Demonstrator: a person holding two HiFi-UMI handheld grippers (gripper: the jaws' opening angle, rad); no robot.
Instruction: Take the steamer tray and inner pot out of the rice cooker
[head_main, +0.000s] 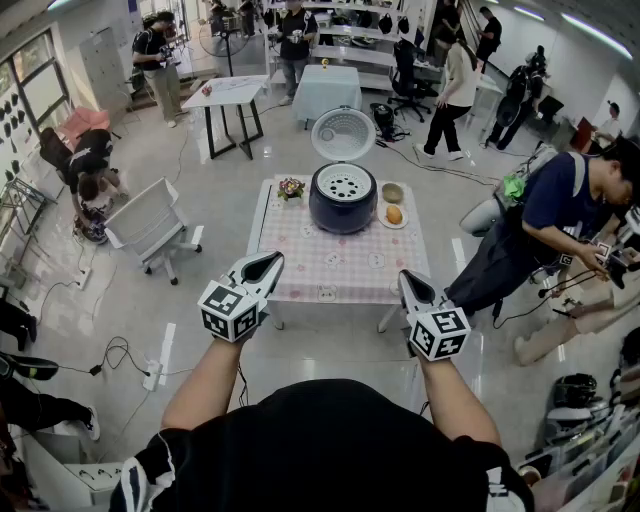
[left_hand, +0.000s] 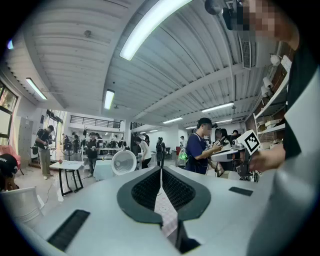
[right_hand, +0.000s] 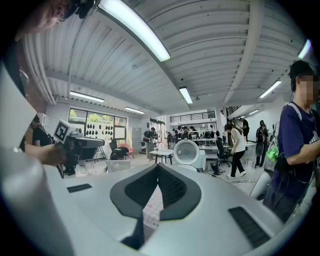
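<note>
The dark blue rice cooker (head_main: 343, 205) stands on the far half of the small checked table (head_main: 340, 265), its round white lid (head_main: 343, 133) swung up behind it. A white perforated steamer tray (head_main: 344, 183) lies in its mouth; the inner pot under it is hidden. My left gripper (head_main: 271, 259) is held in the air before the table's near left edge, jaws shut and empty. My right gripper (head_main: 406, 276) hovers off the near right corner, also shut on nothing. Both are well short of the cooker. The lid (left_hand: 123, 162) shows beyond the left gripper's closed jaws, and the lid (right_hand: 186, 151) likewise beyond the right's.
A small bowl (head_main: 392, 192) and a plate with an orange bun (head_main: 394, 215) sit right of the cooker, a flower ornament (head_main: 291, 187) to its left. A white chair (head_main: 150, 225) stands left of the table. A person in dark blue (head_main: 545, 225) bends close at the right. Cables run over the floor.
</note>
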